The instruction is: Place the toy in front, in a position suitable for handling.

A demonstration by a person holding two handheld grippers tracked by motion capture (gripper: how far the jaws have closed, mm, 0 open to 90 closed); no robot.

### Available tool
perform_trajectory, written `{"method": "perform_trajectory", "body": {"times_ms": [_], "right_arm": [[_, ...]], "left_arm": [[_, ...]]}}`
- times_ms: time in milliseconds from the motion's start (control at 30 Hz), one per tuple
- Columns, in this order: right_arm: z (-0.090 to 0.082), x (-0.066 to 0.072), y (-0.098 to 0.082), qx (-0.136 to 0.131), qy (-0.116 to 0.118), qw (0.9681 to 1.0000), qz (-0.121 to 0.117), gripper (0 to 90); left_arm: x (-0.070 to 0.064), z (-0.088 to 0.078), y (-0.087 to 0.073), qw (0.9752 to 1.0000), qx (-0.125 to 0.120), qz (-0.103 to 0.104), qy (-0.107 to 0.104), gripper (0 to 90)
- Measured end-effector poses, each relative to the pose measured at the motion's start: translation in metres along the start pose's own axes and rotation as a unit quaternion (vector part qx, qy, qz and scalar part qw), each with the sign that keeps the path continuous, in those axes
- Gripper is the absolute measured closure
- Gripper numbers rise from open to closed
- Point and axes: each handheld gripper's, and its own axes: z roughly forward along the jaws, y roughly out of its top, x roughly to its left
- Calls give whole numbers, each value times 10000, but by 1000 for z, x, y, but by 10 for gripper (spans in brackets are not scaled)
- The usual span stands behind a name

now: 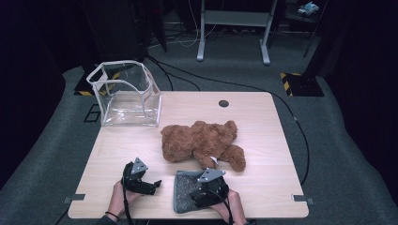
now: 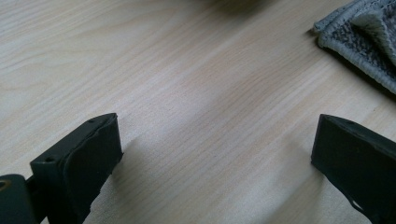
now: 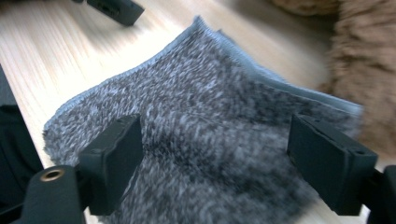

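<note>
1. Right now the grey cloth (image 1: 187,192) lies flat at the worktop's (image 1: 263,140) near edge, just beside the brown teddy bear (image 1: 202,140).
2. Over it, the right claw (image 3: 215,158) is spread wide, gripping nothing.
3. Left claw (image 2: 215,158) gapes open above bare wood.

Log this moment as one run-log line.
left gripper: open, over bare table | right gripper: open, jaws above grey cloth, not pressing | teddy bear: lying beyond cloth | clear bin: far-left corner
</note>
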Motion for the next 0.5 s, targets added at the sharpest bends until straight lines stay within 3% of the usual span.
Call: {"method": "perform_trajectory", "body": {"times_ms": [200,300,500], "right_arm": [[12,-2,-7,288,-45,9995,73,283],[12,-2,-11,212,-83,9997,92,330],[8,-5,-12,190,-46,9998,103,565]], "left_arm": [[0,0,0,10000,-2,-2,2,14],[0,0,0,10000,-4,0,12,14],[0,-1,0,10000,7,7,83,15]]}}
